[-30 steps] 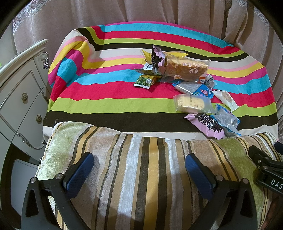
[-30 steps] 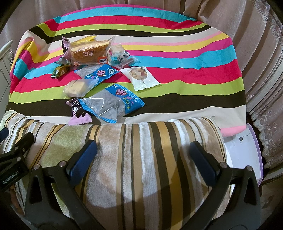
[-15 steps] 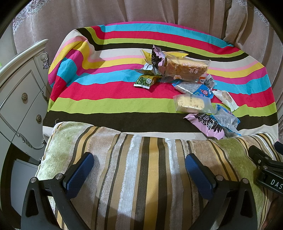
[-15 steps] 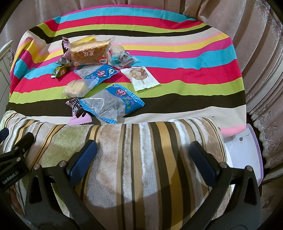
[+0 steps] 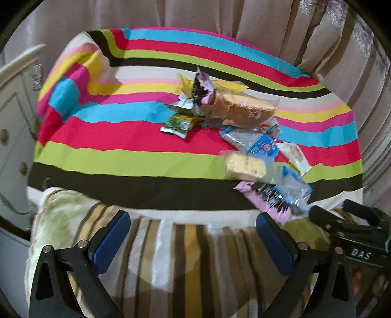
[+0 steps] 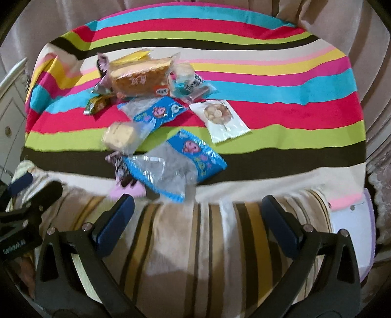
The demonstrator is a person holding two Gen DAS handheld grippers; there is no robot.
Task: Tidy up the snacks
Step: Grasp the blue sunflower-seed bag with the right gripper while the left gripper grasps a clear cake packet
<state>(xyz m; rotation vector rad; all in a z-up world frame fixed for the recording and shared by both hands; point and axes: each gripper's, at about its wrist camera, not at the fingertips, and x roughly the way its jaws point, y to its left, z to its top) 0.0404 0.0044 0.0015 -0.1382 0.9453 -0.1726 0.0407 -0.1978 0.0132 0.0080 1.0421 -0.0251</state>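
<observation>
Both cameras have advanced toward the snacks since the earlier frames, so the pile sits larger and slightly blurred. Nearest, the left hand-held gripper [image 5: 193, 236] and the right hand-held gripper [image 6: 198, 220] each hover with jaws wide apart and nothing between them, over a plush striped cushion [image 6: 195, 244] in tan, brown and gold. Just past its edge, on the bench under a smooth, brightly striped cloth [image 6: 293, 137], lies a crinkly blue-and-clear packet [image 6: 176, 168] overlapping a pink wrapper [image 5: 266, 198]. Beyond come a clear-wrapped pale yellow cake [image 6: 119, 137], a second blue packet [image 6: 154, 111] and a flat white sachet [image 6: 221, 119] set a little apart. Farther still, a boxy brown loaf in glossy film [image 5: 242, 111] tops the heap, with a small green pouch [image 5: 179, 124] beside it. Pale curtains [image 5: 244, 17] hang behind. By my judgement nothing is sorted yet: every snack lies loose, and no container shows.
</observation>
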